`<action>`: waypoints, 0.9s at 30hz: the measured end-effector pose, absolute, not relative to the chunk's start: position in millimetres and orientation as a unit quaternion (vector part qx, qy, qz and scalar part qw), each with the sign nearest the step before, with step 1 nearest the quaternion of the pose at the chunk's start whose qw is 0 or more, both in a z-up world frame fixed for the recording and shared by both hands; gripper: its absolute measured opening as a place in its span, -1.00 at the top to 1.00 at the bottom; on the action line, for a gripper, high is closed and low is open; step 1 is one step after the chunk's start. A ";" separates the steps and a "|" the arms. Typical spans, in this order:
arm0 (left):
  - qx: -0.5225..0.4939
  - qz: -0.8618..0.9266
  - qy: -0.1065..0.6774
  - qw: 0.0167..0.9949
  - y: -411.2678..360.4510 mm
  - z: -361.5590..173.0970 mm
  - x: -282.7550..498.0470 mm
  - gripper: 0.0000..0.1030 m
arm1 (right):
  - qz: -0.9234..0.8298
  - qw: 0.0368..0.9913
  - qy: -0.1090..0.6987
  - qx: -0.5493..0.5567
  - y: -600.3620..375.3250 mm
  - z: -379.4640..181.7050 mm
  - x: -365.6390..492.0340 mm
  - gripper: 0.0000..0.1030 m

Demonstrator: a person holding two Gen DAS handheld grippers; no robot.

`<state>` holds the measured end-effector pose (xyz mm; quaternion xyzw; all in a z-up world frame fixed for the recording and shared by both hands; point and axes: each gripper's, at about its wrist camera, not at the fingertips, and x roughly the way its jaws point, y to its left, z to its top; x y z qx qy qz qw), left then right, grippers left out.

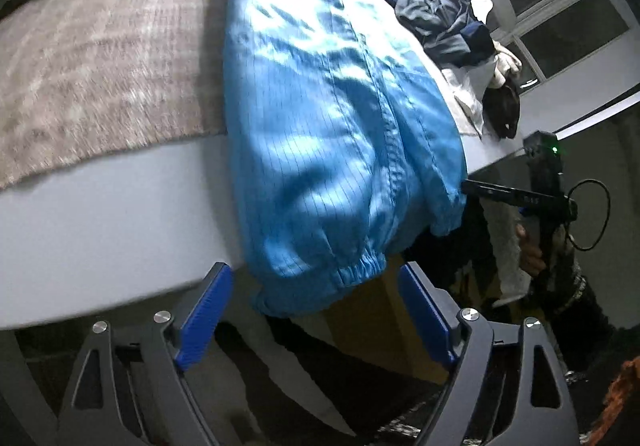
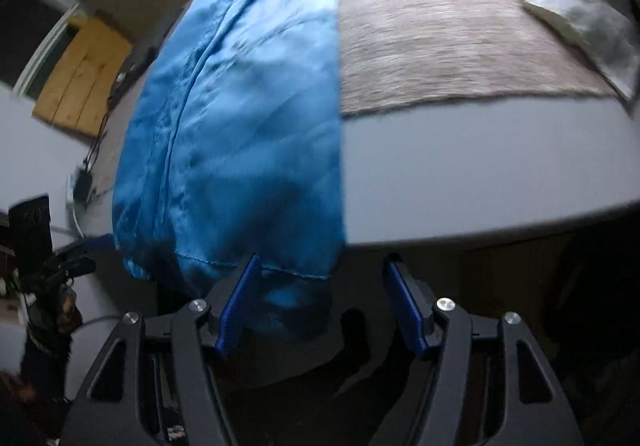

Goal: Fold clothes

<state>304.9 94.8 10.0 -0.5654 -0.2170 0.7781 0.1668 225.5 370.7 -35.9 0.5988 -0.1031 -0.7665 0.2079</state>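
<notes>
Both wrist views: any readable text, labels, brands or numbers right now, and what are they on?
No text can be read in either view.
Right gripper's black bar: faint marks, too small and blurred to read.
Blue garment: no label or print visible.
Pile of clothes: no print visible.
Black device at the left edge of the right wrist view: nothing readable.

Workroom, clothes pile (image 1: 448,21) (windows (image 1: 560,13) behind)
</notes>
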 end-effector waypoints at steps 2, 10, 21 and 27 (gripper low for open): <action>-0.572 0.770 -0.227 0.167 94.4 5.4 303.5 -0.63 | -0.758 0.215 -0.086 0.610 362.5 -45.3 221.7 -0.21; -0.597 0.738 -0.264 0.168 92.5 -13.3 297.8 -0.62 | -0.707 0.275 -0.111 0.643 350.5 -66.3 206.6 -0.21; -0.585 0.728 -0.273 0.233 93.8 -2.0 296.9 0.87 | -0.671 0.355 -0.140 0.635 339.3 -36.6 206.5 0.83; -0.537 0.737 -0.309 0.272 84.8 43.7 285.3 0.89 | -0.678 0.394 -0.218 0.582 346.8 10.3 199.2 0.85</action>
